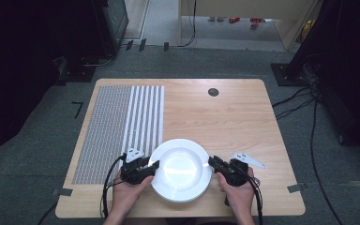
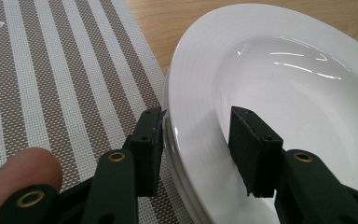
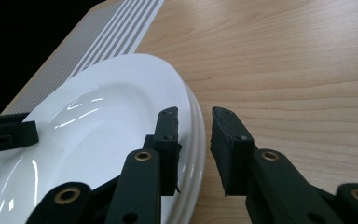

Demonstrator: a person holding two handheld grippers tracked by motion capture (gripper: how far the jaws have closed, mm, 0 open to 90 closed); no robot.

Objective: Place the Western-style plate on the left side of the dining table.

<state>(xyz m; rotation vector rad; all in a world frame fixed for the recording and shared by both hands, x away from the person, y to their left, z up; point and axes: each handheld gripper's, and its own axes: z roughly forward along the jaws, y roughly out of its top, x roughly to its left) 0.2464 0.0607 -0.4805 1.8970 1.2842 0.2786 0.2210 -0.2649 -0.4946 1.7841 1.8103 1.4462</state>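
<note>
Straddling opposite rims of the plates (image 1: 181, 169) near the bench's (image 1: 234, 117) front edge, both grippers, left (image 1: 153, 166) and right (image 1: 213, 161), have open fingers; gripping and lifting seemingly remain.

Both forearms enter from the bottom edge of the high view. Left hand (image 1: 127, 193) holds the left gripper (image 1: 155, 166), pointed right and slightly forward; jaws parted, one on each side of the plate (image 1: 182, 190) rim. Right hand (image 1: 238, 193) holds the right gripper (image 1: 212, 161), pointed left and forward; jaws parted narrowly, astride the opposite rim. A fingertip (image 2: 21, 170) shows beside the left gripper's linkage.
</note>
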